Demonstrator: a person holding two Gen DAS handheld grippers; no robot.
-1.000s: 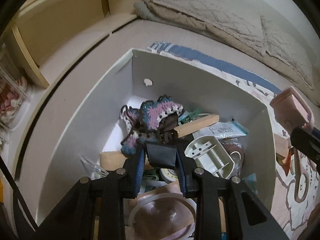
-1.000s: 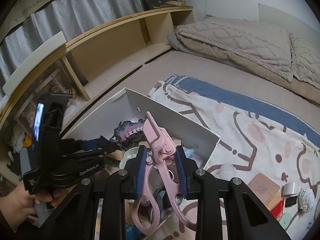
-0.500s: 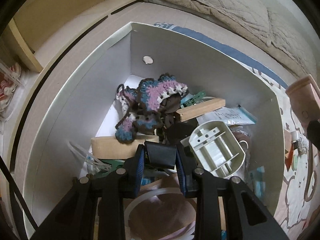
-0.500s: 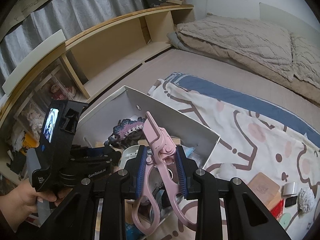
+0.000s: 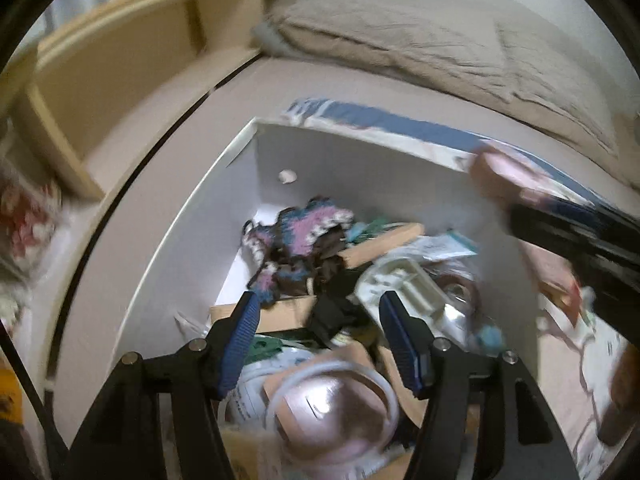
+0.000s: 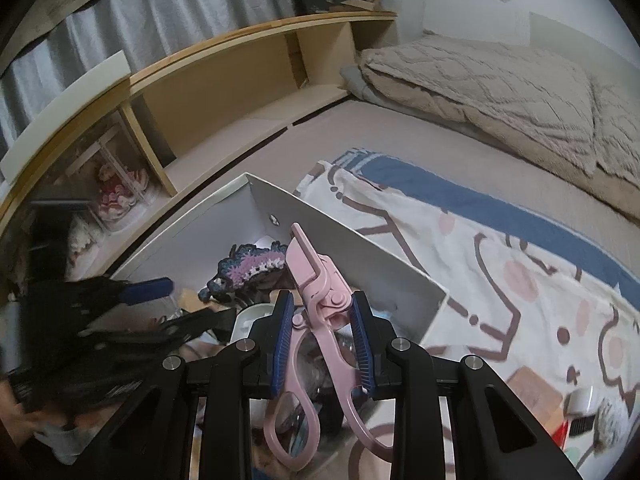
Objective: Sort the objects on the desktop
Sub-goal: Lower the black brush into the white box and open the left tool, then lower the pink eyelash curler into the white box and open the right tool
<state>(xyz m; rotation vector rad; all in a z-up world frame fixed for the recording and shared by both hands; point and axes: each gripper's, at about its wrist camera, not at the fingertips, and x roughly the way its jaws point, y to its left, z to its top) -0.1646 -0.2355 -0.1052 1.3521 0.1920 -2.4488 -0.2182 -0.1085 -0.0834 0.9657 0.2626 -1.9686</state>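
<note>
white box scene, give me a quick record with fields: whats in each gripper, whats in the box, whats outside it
left gripper: jaws opening over the box, nothing pressed between the pads
right gripper: shut on pink scissors, blades pointing away
white box: crochet piece, wooden block, white plastic tray, black object
outside box: patterned cloth, beige blanket

Dim indoor light, perhaps motion-blurred, fisheye-warped edges
</note>
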